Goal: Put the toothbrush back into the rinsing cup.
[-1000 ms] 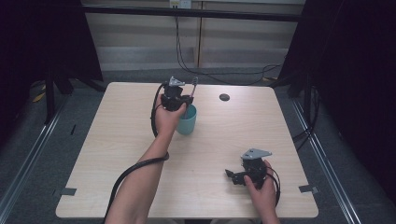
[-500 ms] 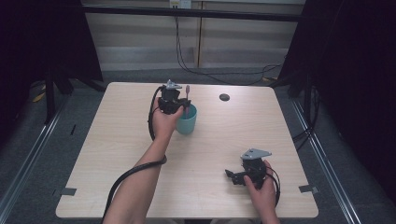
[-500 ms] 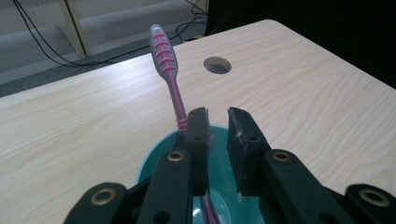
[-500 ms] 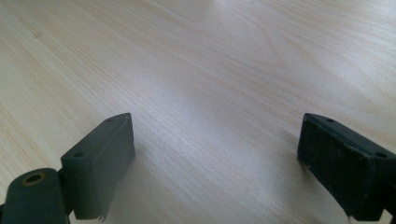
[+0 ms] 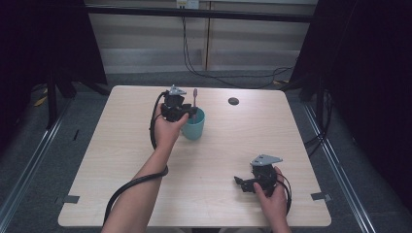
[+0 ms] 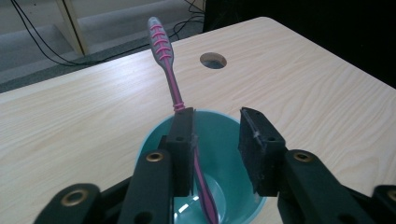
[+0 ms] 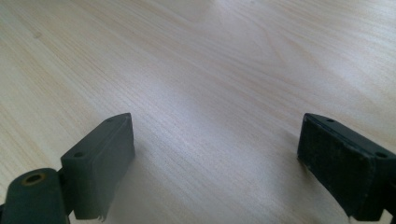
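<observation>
A teal cup (image 5: pixel 193 128) stands on the table's far middle. A pink and grey toothbrush (image 5: pixel 195 96) stands in it, head up, leaning toward the far rim. My left gripper (image 5: pixel 188 114) hovers over the cup's near rim. In the left gripper view its jaws (image 6: pixel 217 117) have just been opening and stand apart over the cup (image 6: pixel 229 179). The toothbrush (image 6: pixel 164 58) runs between them, its handle lying along the left pad, with a gap to the right pad. My right gripper (image 5: pixel 241 183) rests at the near right, open wide (image 7: pixel 217 125) over bare wood.
A round cable hole (image 5: pixel 233 101) sits in the table (image 5: pixel 121 170) beyond and right of the cup. Cables trail from both grippers. Dark curtains and floor rails flank the table.
The left gripper's jaws have parted, and the toothbrush it held now stands in the cup. The left hand shifted slightly. The right hand has stayed still.
</observation>
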### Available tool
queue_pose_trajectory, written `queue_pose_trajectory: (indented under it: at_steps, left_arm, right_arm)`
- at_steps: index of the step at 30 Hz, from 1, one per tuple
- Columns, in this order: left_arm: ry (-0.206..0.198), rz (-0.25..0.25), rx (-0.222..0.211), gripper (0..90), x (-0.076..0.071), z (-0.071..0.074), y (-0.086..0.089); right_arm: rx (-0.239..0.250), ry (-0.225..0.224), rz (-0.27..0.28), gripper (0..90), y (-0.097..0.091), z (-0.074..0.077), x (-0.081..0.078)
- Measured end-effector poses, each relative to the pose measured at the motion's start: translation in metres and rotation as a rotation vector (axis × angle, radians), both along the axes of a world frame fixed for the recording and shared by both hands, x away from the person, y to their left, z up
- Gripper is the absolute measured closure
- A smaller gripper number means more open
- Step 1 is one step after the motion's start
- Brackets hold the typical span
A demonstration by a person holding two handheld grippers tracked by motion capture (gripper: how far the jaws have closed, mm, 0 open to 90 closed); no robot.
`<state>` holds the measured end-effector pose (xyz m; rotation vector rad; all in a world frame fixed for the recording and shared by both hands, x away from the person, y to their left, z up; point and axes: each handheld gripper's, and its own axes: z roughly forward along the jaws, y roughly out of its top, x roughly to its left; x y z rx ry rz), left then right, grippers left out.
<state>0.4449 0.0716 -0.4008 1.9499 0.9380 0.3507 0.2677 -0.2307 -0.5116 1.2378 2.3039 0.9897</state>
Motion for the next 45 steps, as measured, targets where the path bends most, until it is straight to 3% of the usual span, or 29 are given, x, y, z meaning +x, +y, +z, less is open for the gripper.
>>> queue_pose_trajectory:
  at_steps: [7,13,30,45]
  left_arm:
    - [0.006,0.002,-0.007,46.1,-0.005,0.003,0.006]
    - [0.024,-0.024,0.015,33.6,-0.011,0.003,0.011]
    - [0.063,-0.049,0.008,19.7,-0.030,0.001,0.025]
    - [0.085,-0.028,-0.003,17.8,-0.040,-0.010,0.041]
  right_arm:
    - [-0.003,-0.002,0.003,10.5,0.000,0.000,0.000]
    - [-0.002,-0.003,0.005,10.5,0.000,0.000,0.001]
    - [-0.001,-0.002,0.004,10.5,0.001,0.000,0.001]
    - [0.000,0.002,0.005,10.5,0.002,0.000,0.001]
